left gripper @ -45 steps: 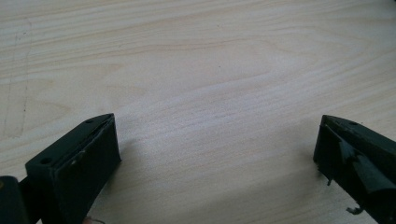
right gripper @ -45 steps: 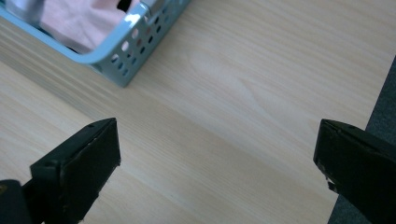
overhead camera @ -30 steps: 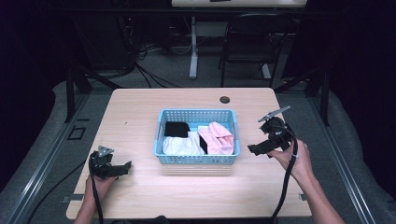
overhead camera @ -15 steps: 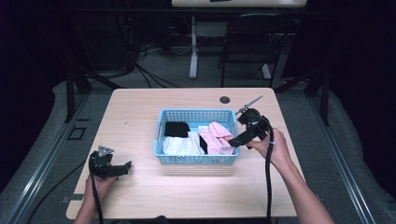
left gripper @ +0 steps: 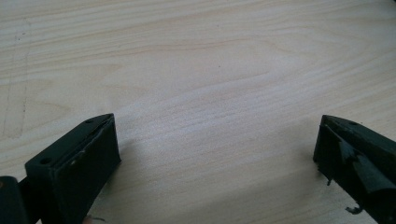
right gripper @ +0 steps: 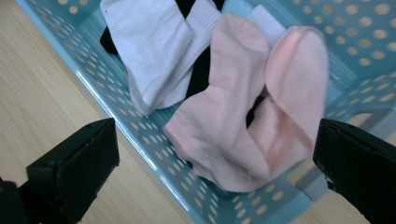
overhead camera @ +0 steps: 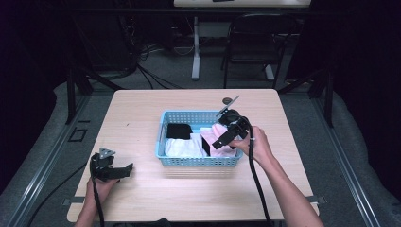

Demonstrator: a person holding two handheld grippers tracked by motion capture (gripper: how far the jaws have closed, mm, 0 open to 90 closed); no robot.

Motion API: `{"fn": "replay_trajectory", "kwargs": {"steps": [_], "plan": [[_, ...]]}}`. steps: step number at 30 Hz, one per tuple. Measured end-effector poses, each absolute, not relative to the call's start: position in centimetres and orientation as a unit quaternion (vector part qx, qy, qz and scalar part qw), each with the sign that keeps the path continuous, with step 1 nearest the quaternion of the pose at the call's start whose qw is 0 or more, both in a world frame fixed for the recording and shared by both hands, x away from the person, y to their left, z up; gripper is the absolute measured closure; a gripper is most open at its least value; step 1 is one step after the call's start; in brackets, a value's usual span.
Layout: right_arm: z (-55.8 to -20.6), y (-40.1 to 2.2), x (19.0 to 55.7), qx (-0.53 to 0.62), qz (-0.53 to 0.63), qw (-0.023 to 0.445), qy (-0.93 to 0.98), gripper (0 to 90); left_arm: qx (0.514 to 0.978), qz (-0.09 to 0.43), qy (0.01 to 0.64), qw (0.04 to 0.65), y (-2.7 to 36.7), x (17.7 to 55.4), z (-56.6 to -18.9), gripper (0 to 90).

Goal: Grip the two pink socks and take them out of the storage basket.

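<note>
A blue perforated basket (overhead camera: 198, 161) sits mid-table and holds pink socks (overhead camera: 220, 150), white socks (overhead camera: 182, 147) and black socks (overhead camera: 178, 130). My right gripper (overhead camera: 216, 143) hovers open over the basket's right end, above the pink socks (right gripper: 243, 121), with nothing between its jaws. The white socks (right gripper: 149, 46) lie beside them over a black one (right gripper: 201, 70). The basket wall (right gripper: 140, 149) runs under the jaws. My left gripper (overhead camera: 126, 169) rests open on the bare table (left gripper: 210, 93) at the front left.
A small dark round object (overhead camera: 228, 100) lies on the table behind the basket. A chair (overhead camera: 255, 42) and a table leg (overhead camera: 195, 47) stand beyond the far edge. Cables trail from both grippers toward the front edge.
My right gripper has moved left from beside the basket to over its right end, above the pink socks. The left gripper has stayed put.
</note>
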State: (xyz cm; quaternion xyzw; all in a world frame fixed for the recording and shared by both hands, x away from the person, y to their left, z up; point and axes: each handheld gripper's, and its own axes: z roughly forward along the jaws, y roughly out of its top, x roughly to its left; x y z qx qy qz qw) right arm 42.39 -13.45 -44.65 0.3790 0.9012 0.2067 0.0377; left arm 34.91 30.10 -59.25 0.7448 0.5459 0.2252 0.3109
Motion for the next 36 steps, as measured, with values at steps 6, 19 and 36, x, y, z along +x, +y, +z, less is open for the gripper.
{"fn": "replay_trajectory", "kwargs": {"steps": [6, 19, 36], "plan": [[-46.0, -12.3, 43.2, 0.385, 0.196, 0.025, 0.902, 1.8, 0.745, 0.225, 0.545, 0.311, 30.1, 34.9, -59.3, 0.3], [-49.1, -11.8, 44.3, 0.412, 0.155, 0.006, 0.898, 23.7, 0.745, 0.224, 0.545, 0.312, 30.1, 34.9, -59.3, 0.3], [-50.6, -11.9, 44.4, 0.427, 0.129, 0.020, 0.895, 75.3, 0.746, 0.224, 0.544, 0.312, 30.1, 34.9, -59.3, 0.3]]}}
